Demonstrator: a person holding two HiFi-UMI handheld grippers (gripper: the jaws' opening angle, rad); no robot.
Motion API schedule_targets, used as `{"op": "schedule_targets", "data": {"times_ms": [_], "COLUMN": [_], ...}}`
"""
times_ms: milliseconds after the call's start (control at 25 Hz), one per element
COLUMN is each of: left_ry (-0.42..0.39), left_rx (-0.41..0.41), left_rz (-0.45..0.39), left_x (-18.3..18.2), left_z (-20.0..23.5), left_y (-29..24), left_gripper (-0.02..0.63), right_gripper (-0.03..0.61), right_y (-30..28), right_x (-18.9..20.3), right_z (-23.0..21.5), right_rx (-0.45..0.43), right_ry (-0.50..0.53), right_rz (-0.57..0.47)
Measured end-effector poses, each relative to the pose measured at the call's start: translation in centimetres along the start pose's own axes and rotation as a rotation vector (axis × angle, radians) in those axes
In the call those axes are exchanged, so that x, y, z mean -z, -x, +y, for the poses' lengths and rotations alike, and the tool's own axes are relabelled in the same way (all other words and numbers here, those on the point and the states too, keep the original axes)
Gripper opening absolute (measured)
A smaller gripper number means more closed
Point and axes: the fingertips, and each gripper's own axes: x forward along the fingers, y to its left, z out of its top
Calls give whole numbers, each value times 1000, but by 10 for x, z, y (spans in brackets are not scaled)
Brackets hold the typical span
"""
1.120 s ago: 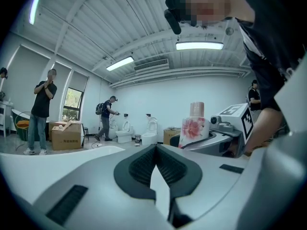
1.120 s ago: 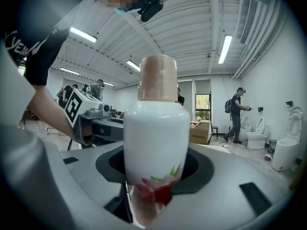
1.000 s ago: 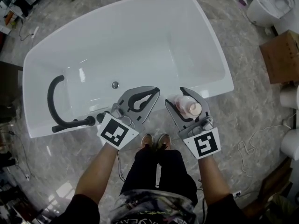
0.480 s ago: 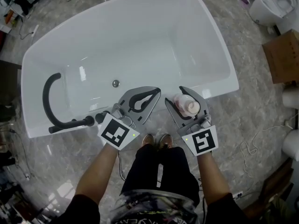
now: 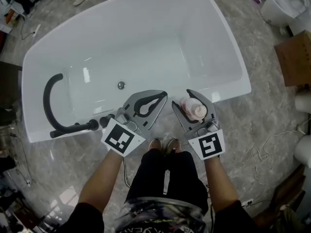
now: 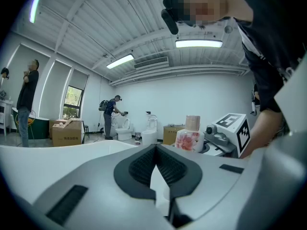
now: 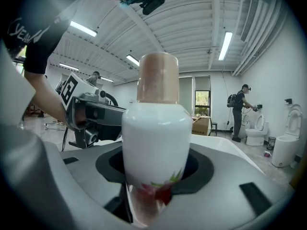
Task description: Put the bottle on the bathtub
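Fingers of the right gripper (image 5: 185, 102) clamp the bottle (image 7: 156, 128) (red floral print); left gripper (image 6: 155, 148) fingers meet, empty.

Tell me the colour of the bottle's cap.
Pale tan cap, white bottle; clearest in the right gripper view.

The bottle (image 5: 196, 109) sits in the right tongs (image 5: 181, 99) at the bathtub (image 5: 228, 93)'s rim.

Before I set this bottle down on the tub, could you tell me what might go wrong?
The bathtub's near rim looks narrow and glossy, so the bottle could slide or topple inside or onto the floor. The right gripper seems to hold the bottle low on its body, so it may tilt on release. The shut left gripper is beside it and could knock it.
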Motion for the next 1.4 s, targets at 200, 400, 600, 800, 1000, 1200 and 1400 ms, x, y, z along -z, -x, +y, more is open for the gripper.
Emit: {"op": "schedule_targets", "data": {"times_ms": [200,400,600,800,1000,1200,1400], "left_ry": [1,5,7,7,15,17,15], "left_rx": [-4,-11,-14,-11,-17,-19,-21], "left_rz": [4,7,11,18,19,19,31], "left_x": [3,8,10,17,20,23,28], "left_z": [1,4,3,0,1,1,1], "left_y": [3,6,6,6,2,2,0], "left_gripper": [11,11,11,11,11,11,11], "right_gripper": [215,215,215,213,215,215,215], "right_y": [-4,-9,-7,-6,-11,-14,-14], "right_x": [5,12,23,29,33,42,49], "right_z": [2,3,5,5,2,6,7], "right_rx": [-5,-3,-10,-2,-6,-17,-30], "right_ry": [6,7,15,-2,7,25,34], "right_rz": [9,8,22,22,29,45,61]}}
